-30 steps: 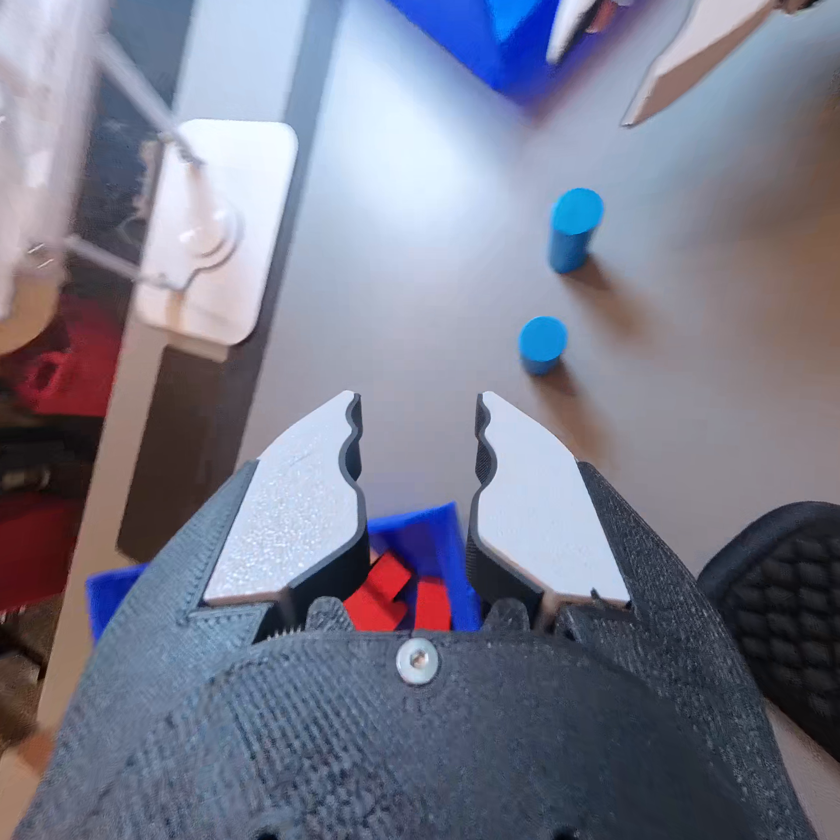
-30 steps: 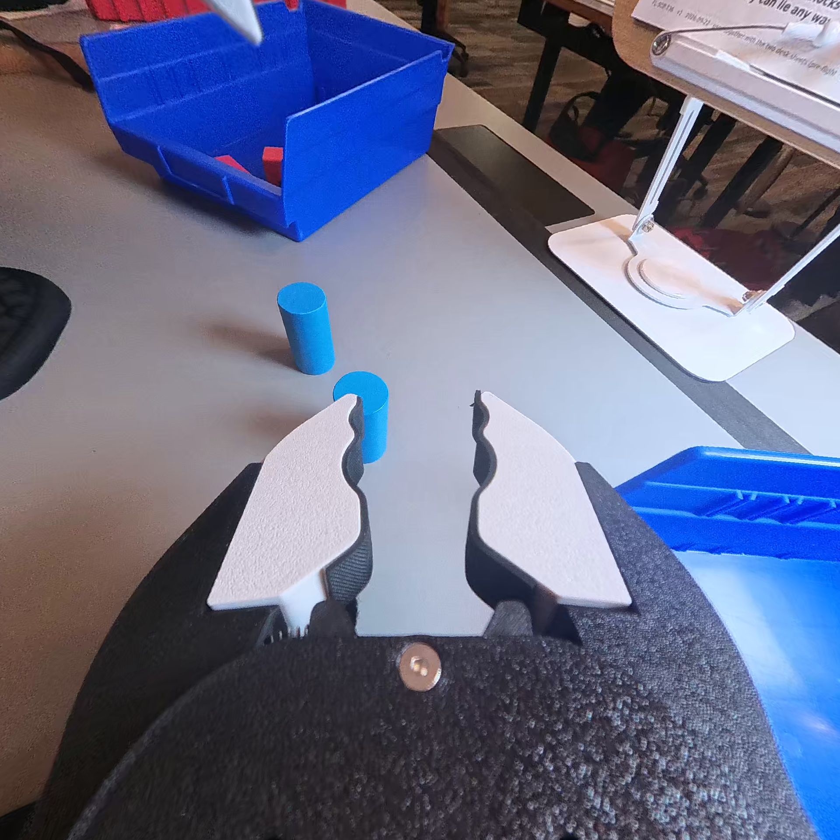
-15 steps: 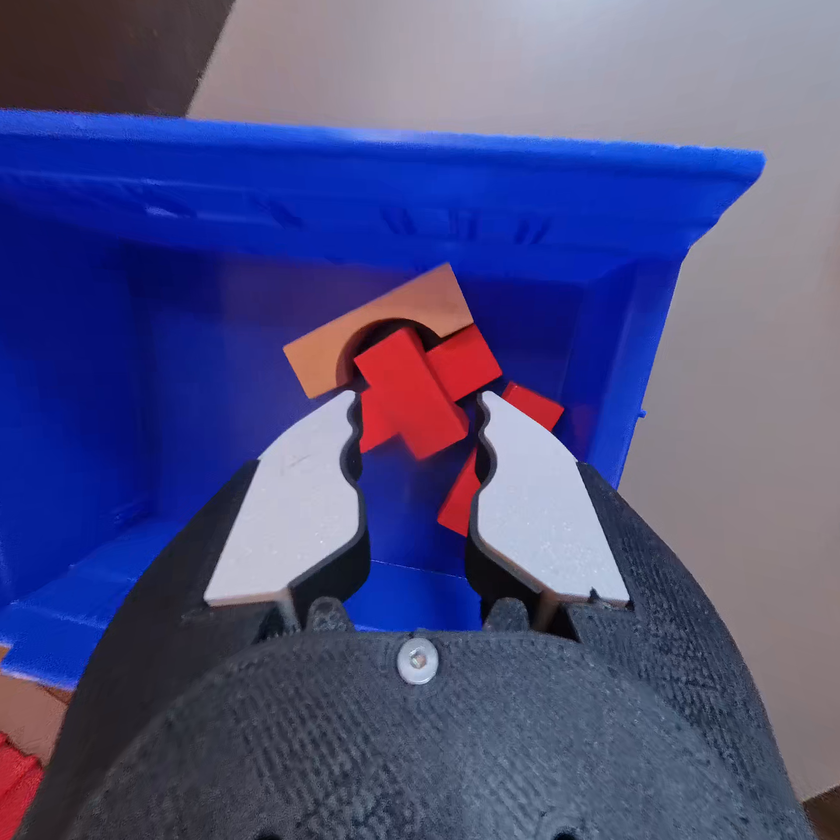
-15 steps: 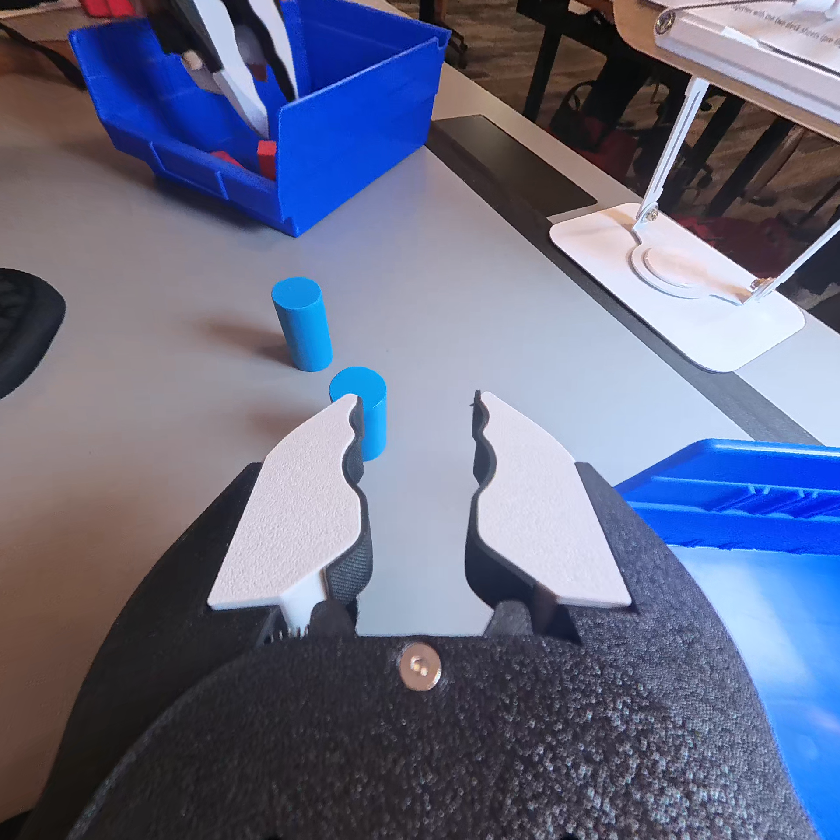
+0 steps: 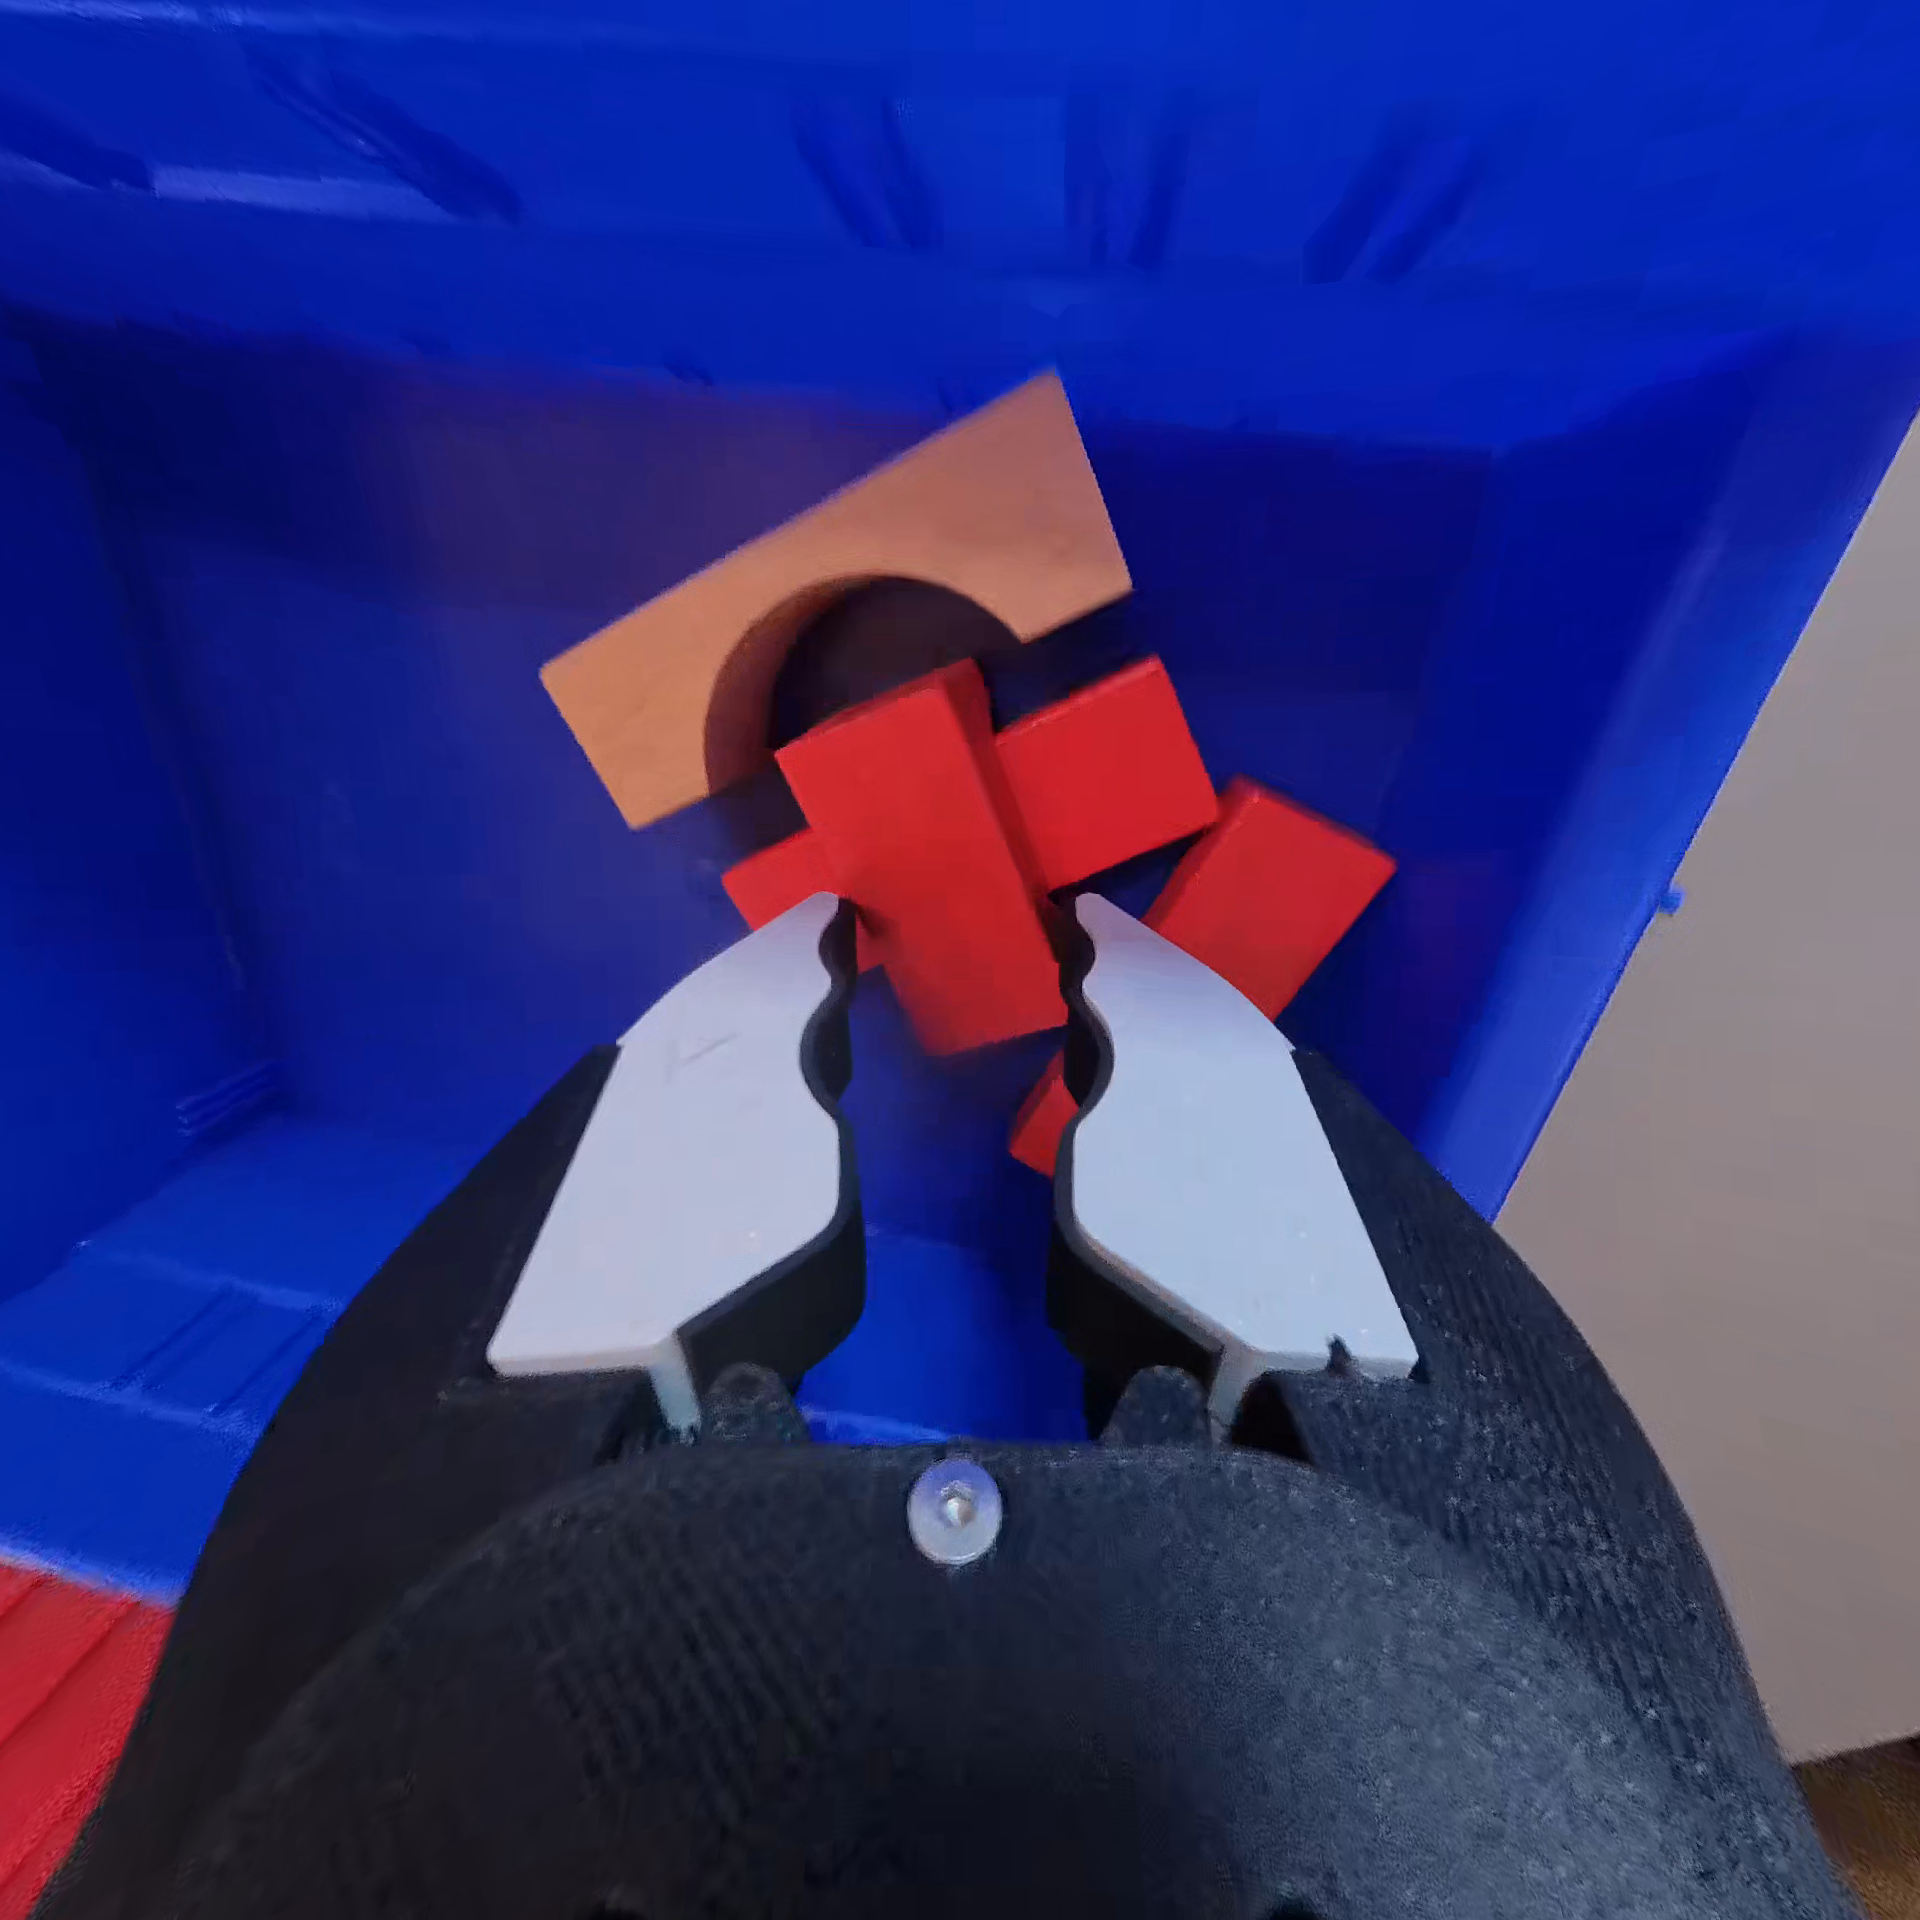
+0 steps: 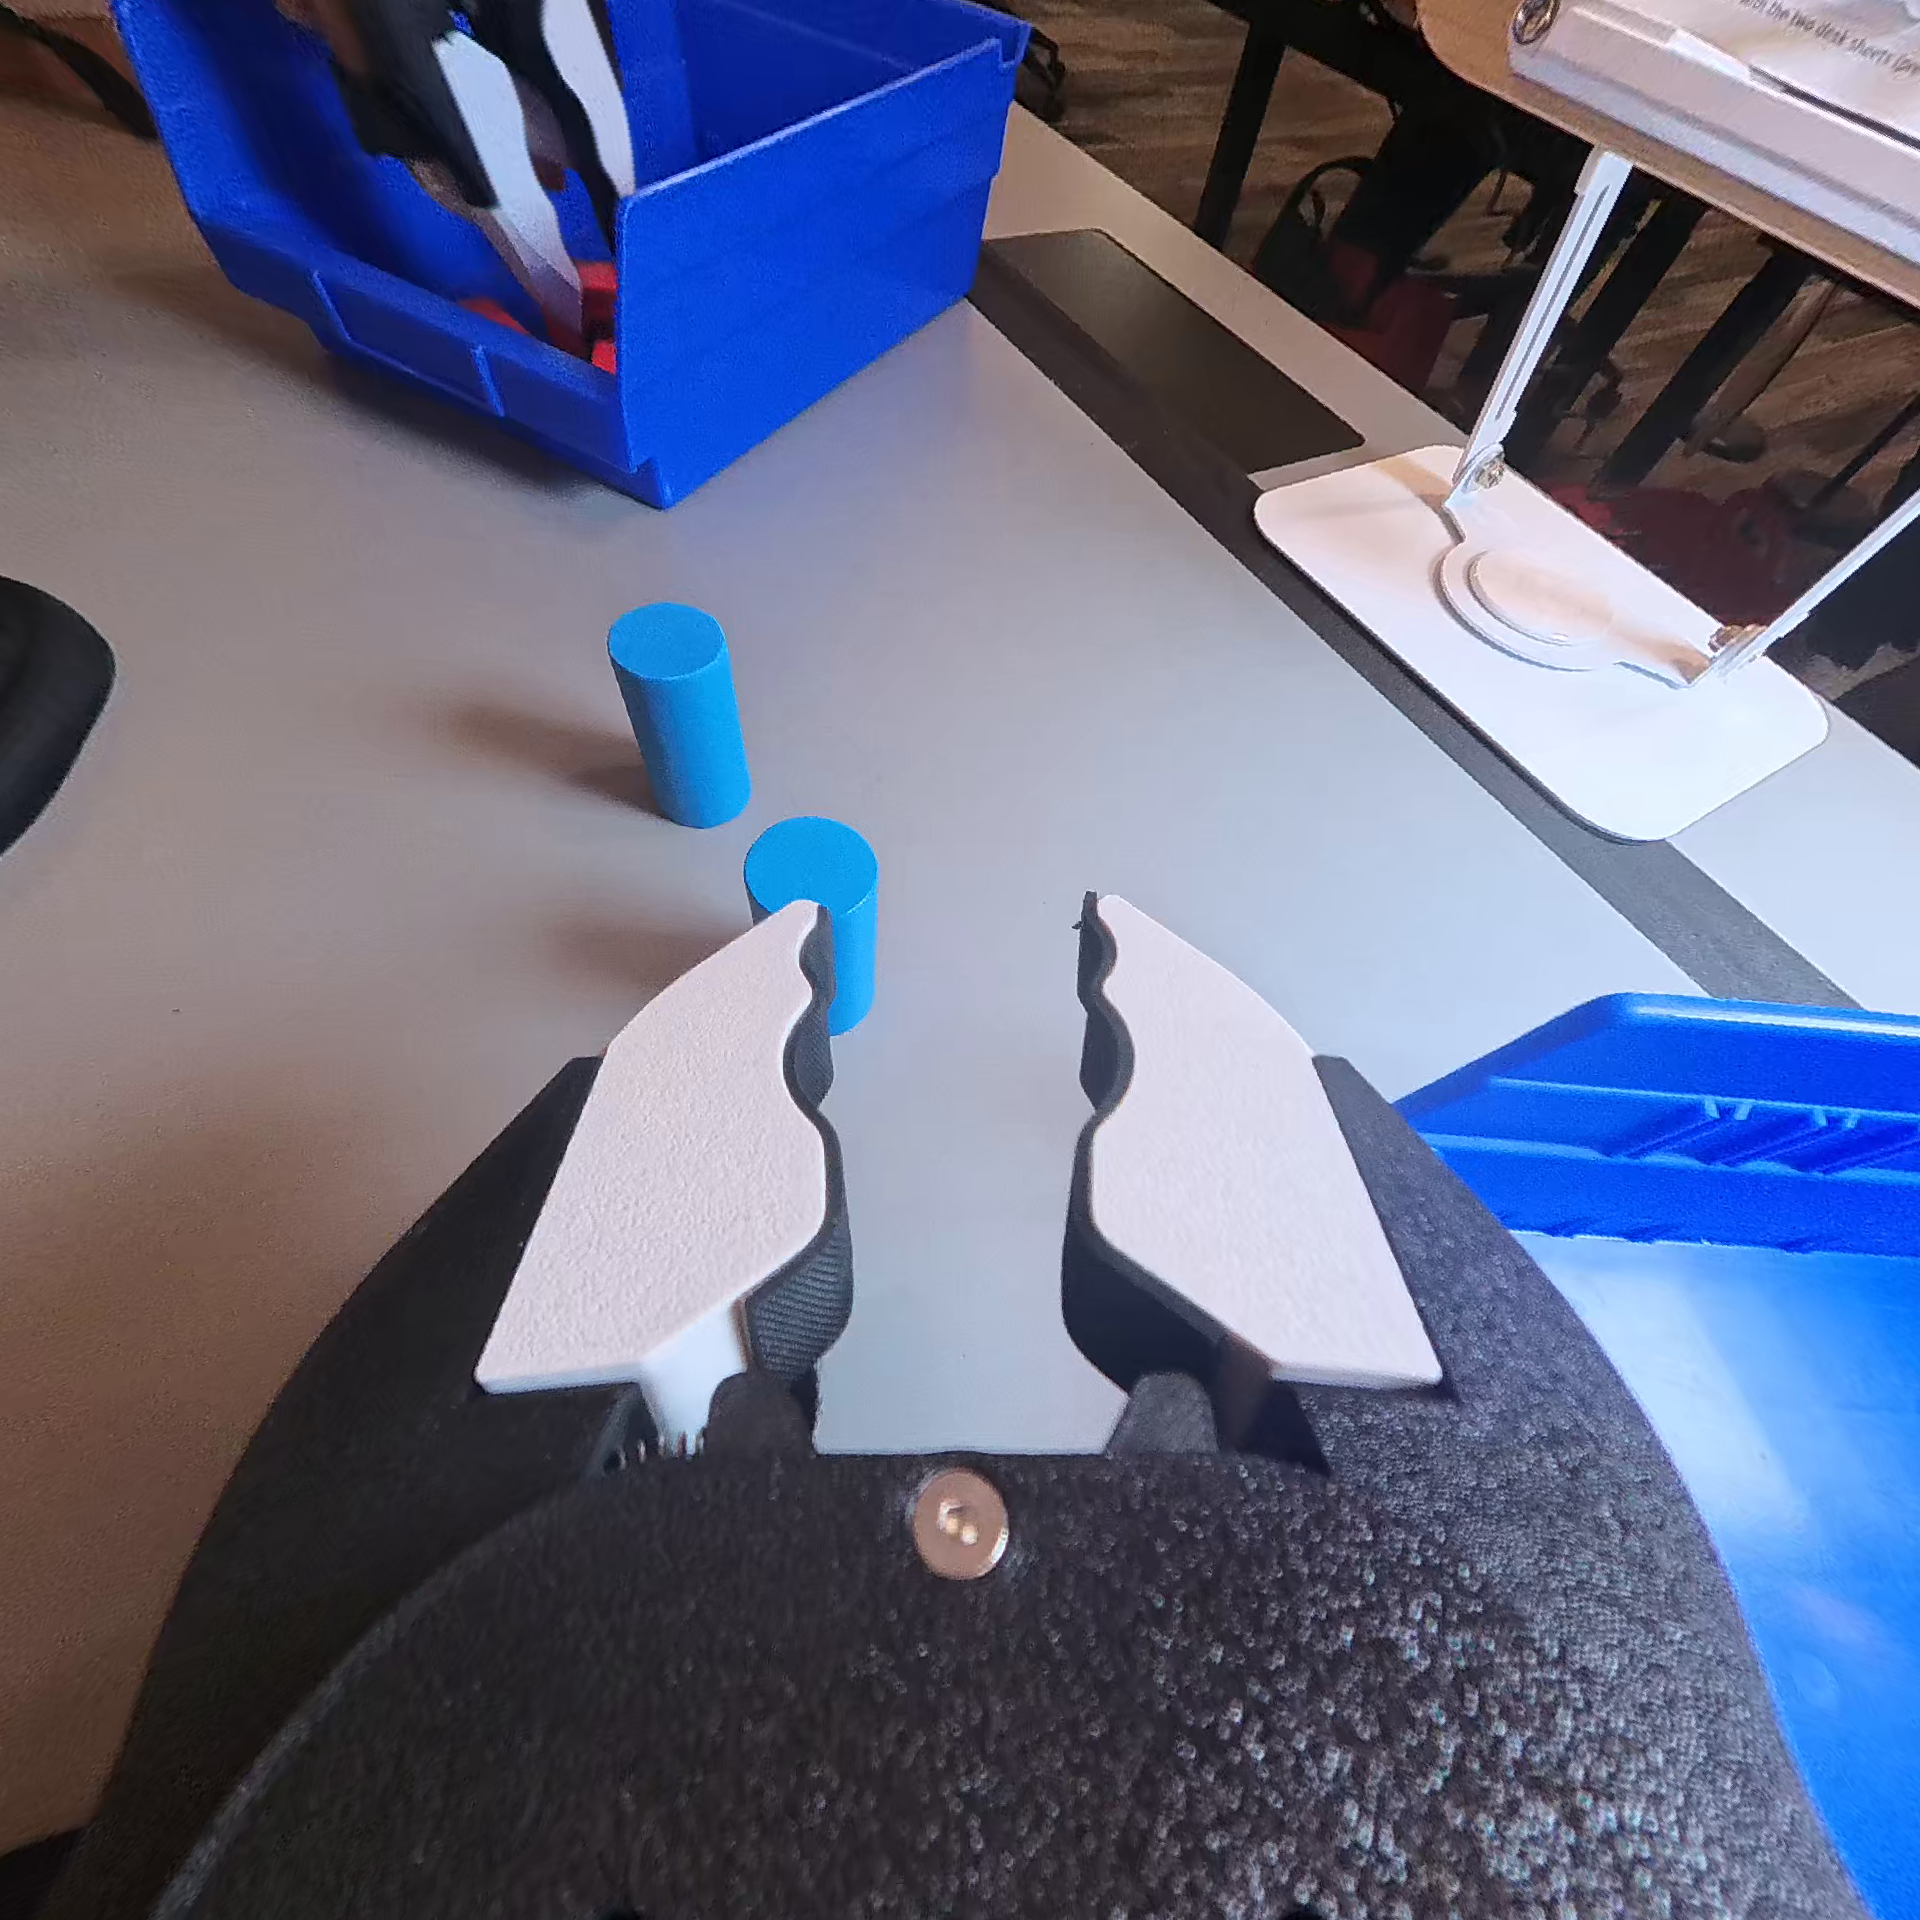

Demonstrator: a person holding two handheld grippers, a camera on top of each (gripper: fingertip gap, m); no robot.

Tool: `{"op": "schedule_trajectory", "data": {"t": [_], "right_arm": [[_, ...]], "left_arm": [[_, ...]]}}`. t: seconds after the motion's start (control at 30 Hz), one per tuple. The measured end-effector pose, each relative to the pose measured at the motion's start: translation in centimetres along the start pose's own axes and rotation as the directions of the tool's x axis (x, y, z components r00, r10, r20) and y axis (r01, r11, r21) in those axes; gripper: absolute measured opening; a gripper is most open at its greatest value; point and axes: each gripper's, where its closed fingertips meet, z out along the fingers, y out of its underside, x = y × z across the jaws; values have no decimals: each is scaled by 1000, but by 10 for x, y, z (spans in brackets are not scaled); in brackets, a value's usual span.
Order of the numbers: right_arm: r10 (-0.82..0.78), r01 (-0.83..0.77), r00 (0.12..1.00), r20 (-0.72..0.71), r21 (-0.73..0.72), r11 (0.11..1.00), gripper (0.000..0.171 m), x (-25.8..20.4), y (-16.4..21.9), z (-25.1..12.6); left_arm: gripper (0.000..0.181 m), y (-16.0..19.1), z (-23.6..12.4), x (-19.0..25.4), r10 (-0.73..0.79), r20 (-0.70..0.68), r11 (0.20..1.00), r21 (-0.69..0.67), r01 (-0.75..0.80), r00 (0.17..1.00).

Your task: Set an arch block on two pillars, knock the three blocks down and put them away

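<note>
A tan wooden arch block point(image 5: 831, 582) lies in the blue bin point(image 5: 935, 208), partly under several red blocks. My left gripper point(image 5: 956, 914) is down in that bin with its jaws closed on the topmost red block point(image 5: 925, 862). In the right wrist view the left gripper point(image 6: 566, 239) shows inside the far blue bin point(image 6: 810, 260). Two blue cylinder pillars stand upright on the grey table, one farther point(image 6: 681, 717) and one nearer point(image 6: 821, 914). My right gripper point(image 6: 951, 914) is open and empty, its left finger just in front of the nearer pillar.
A second blue bin point(image 6: 1662, 1122) sits at the right beside my right gripper. A white stand base point(image 6: 1538, 644) is at the table's right edge. A black mesh object point(image 6: 42, 717) lies at the left. About 40 cm separates my left fingertips from my right. Both grippers' tips are roughly 25 cm from the black mesh object point(image 6: 42, 717).
My left gripper swung from over the table down into the far bin, moved in on the blocks, and its jaws narrowed onto the top red block. The right gripper barely moved.
</note>
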Motion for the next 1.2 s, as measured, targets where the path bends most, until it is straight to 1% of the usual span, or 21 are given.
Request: {"op": "schedule_trajectory", "data": {"t": [0.07, 0.2, 0.3, 0.37, 0.5, 0.57, 0.67, 0.8, 0.93, 0.97, 1.0, 1.07, 1.13, 1.2], "right_arm": [[0, 0, 1000, 0, -1, 1000, 45, 0, 0, 0], [4, -4, 1000, 2, -2, 1000, 45, 0, 0, 0], [3, -3, 1000, 6, -3, 1000, 45, -1, 0, 1], [2, -2, 1000, 8, -6, 1000, 45, -2, 1, 2], [0, 1, 1000, 13, -15, 1000, 45, -4, 2, 3], [-5, 5, 1000, 12, -20, 1000, 45, -4, 3, 4], [-11, 11, 1000, 11, -27, 1000, 45, -4, 5, 4], [-13, 13, 1000, 10, -32, 999, 45, -2, 7, 3], [-12, 12, 1000, 11, -31, 999, 45, -1, 7, 2], [-13, 13, 1000, 11, -31, 999, 45, -2, 7, 2], [-15, 15, 1000, 10, -33, 999, 45, -2, 7, 2], [-17, 17, 1000, 10, -36, 999, 45, -2, 7, 3], [-17, 17, 1000, 10, -39, 999, 45, -3, 8, 3], [-18, 18, 1000, 9, -41, 999, 45, -3, 8, 4]], "left_arm": [[38, 10, -7, -3, 42, 27, 998, -43, -40, 999], [37, 24, -28, -8, 37, 23, 998, -51, -36, 999], [38, 34, -38, -3, 43, -17, 997, -68, -44, 999], [46, 28, -43, -8, 56, 9, 998, -27, -56, 998], [47, -5, -48, -19, 62, 53, 993, 97, -67, 997], [48, -22, -43, -25, 89, 82, 987, 126, -99, 993], [49, -37, -26, -32, 146, 114, 982, 102, -157, 983], [51, -47, 0, -34, 209, 115, 975, 58, -217, 971], [52, -43, 23, -31, 231, 73, 973, 6, -232, 970], [49, -43, 26, -30, 233, 65, 972, 8, -234, 970], [35, -45, 26, -28, 220, 47, 975, 25, -221, 974], [31, -41, 27, -28, 213, 50, 977, 8, -214, 976], [22, -32, 26, -29, 232, 66, 973, -37, -230, 971], [17, -27, 23, -30, 222, 85, 975, -50, -218, 971]]}}
